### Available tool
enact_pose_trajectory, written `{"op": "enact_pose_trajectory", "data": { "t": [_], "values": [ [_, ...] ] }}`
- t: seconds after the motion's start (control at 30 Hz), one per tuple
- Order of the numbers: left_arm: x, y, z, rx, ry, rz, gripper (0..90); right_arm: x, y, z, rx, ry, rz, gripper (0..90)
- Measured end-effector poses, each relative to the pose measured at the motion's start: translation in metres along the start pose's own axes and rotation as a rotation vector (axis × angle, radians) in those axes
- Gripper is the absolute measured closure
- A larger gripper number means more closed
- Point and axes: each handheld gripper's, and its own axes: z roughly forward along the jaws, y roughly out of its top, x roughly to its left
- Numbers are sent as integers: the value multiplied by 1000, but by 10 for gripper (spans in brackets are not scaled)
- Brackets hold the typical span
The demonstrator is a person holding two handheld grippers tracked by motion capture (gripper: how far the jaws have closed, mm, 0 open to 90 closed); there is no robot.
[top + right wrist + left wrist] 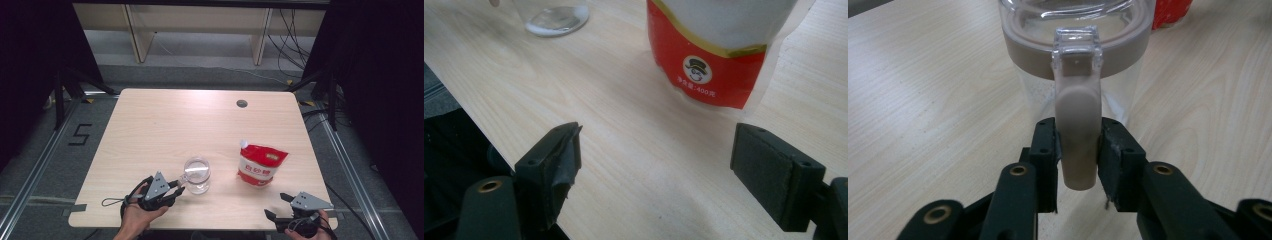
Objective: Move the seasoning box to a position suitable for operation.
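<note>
The left gripper [176, 189] lies low over the bench [165, 125] near its 7 o'clock edge, pointing toward 3 o'clock at a clear jar [197, 175]. In the left gripper view its fingers [1045, 150] are clenched on the jar's beige handle [1077, 135], one pad pressed against each side, with the handle's rounded end hanging just below the pads. Above the handle sits a clear plastic latch [1076, 47], fixed to the beige band [1023, 50] that runs round the jar's top under a clear lid. The jar stands upright on the bench, a little toward 6 o'clock from the middle.

To the jar's 3 o'clock, apart from it, stands a red and white pouch [261, 165] with a white spout at its upper left corner, leaning slightly.

The right gripper [280, 207] rests at the bench's 5 o'clock corner, held in the person's right hand [305, 231], pointing toward 10 o'clock. Its fingers [551, 160] are released and stand wide apart with only bare bench between them. In the right gripper view the pouch stands beyond the fingertips, not touching them, and the base of the jar shows farther off at 11 o'clock.
</note>
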Motion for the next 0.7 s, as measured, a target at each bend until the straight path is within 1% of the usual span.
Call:
{"op": "enact_pose_trajectory", "data": {
  "t": [0.03,0.07,0.1,0.13,0.17,0.2,0.23,0.27,0.3,0.33,0.37,0.4,0.43,0.47,0.5,0.53,0.57,0.6,0.63,0.67,0.7],
  "values": [
    [0,1,0,-4,3,8,710,0,0,0,0,-2,-2,213],
    [1,2,0,4,0,17,710,0,0,1,-2,15,1,213],
    [2,1,-1,14,-1,3,712,0,0,1,-3,15,0,213],
    [3,1,-1,12,13,6,713,0,0,1,-4,15,0,213],
    [6,0,-2,16,1,-9,714,0,0,1,-5,15,0,213],
    [10,-1,-3,18,15,-8,718,0,0,1,-5,15,0,213],
    [10,-1,-3,18,15,-8,718,0,0,1,-5,15,0,213],
    [10,-2,-2,-2,24,-33,718,0,0,1,-4,16,-1,213],
    [12,-2,-3,12,30,-28,718,0,0,1,-3,17,-1,213],
    [12,-2,-2,7,45,-38,705,1,0,2,-6,31,4,213],
    [12,-2,-2,7,45,-38,686,1,0,2,-6,31,4,213],
    [13,-2,-2,5,54,-33,686,1,0,1,-10,17,-3,213],
    [13,-2,0,16,65,-42,657,1,0,1,-6,1,-11,213],
    [14,-2,1,18,66,-30,648,2,0,2,2,7,-6,213],
    [13,-2,3,22,66,-50,646,3,0,1,12,7,11,213],
    [14,-2,6,19,60,-43,664,5,0,1,16,7,23,213],
    [14,-2,7,15,71,-34,722,3,1,2,12,6,5,213],
    [14,-1,7,27,82,-28,723,3,1,2,11,10,-4,213],
    [18,-1,8,28,84,-38,731,2,1,1,-1,3,-19,214],
    [18,-1,8,28,84,-38,734,2,1,1,-1,3,-19,214],
    [21,-2,9,14,88,-62,738,2,1,1,6,6,-9,214]
  ]
}}
